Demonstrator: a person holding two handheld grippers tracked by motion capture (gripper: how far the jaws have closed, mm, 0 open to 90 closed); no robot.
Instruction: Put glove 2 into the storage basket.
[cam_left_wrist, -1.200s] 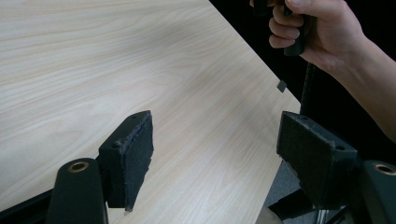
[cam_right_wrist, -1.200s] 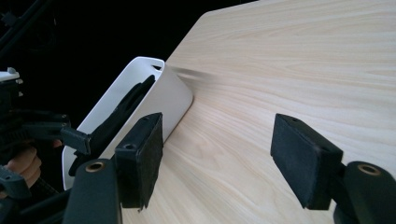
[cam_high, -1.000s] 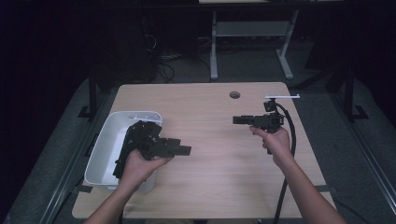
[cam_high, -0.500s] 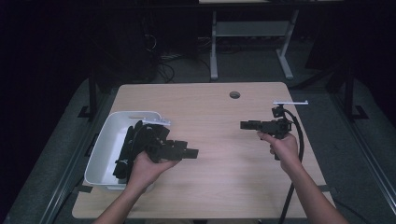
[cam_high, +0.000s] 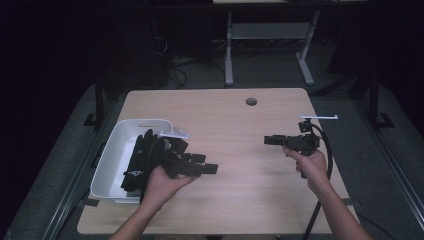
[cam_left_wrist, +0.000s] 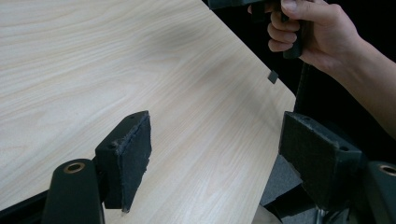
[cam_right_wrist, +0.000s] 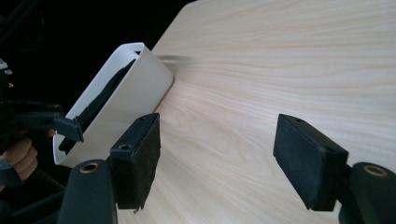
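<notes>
Hand-held gripper on the left (cam_high: 207, 169) is hovering at the lower left of the high view with its jaws standing apart and nothing between them, just beside the white bin (cam_high: 111, 150) holding the black gloves (cam_high: 142, 155). Its partner, the right hand-held gripper (cam_high: 270, 140), is pointing leftward from the right of the frame, jaws also gaping and empty, well apart from the bin across the bare wooden surface (cam_high: 235, 125). The gloves are lying lengthwise along the bin, so the left hand (cam_high: 162, 185) is sitting far nearer for the pick.
</notes>
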